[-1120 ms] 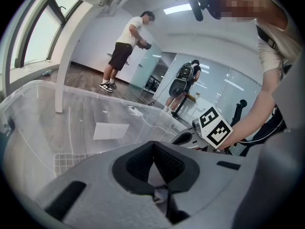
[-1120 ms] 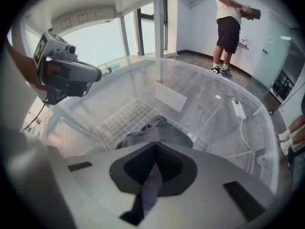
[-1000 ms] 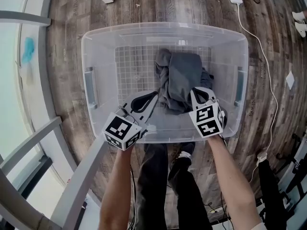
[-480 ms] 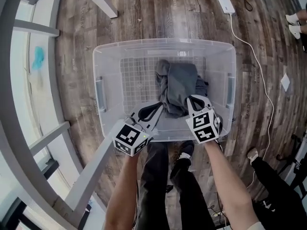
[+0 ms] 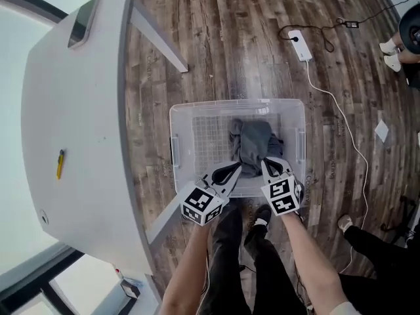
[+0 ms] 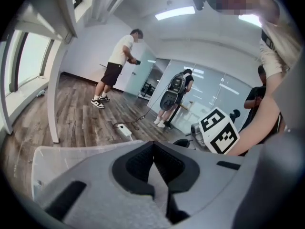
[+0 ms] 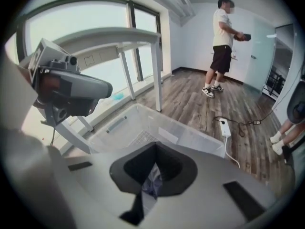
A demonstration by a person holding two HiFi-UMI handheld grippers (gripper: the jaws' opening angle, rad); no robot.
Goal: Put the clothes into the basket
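Observation:
A clear plastic basket (image 5: 174, 151) stands on the wood floor, with a crumpled pile of grey clothes (image 5: 254, 143) in its right half. Both grippers hover over its near edge. My left gripper (image 5: 237, 167) points toward the pile with its jaws touching at the tips and nothing between them. My right gripper (image 5: 266, 163) is shut too, just above the pile's near side. In the right gripper view, a bit of cloth shows through the gap behind the tips of my right gripper (image 7: 155, 148), and the basket (image 7: 143, 123) lies beyond. The left gripper view shows my left gripper (image 6: 153, 146) shut and empty.
A large white table (image 5: 72, 110) fills the left, one leg (image 5: 157, 38) slanting toward the basket. A power strip (image 5: 298, 44) and its cable (image 5: 341, 123) run along the floor to the right. My own legs (image 5: 243, 254) stand just behind the basket. People (image 7: 221, 37) stand farther off.
The head view has pulled up and away, so the basket looks smaller and the table has come into view. Both grippers stay shut over the basket's near edge. The clothes have not moved.

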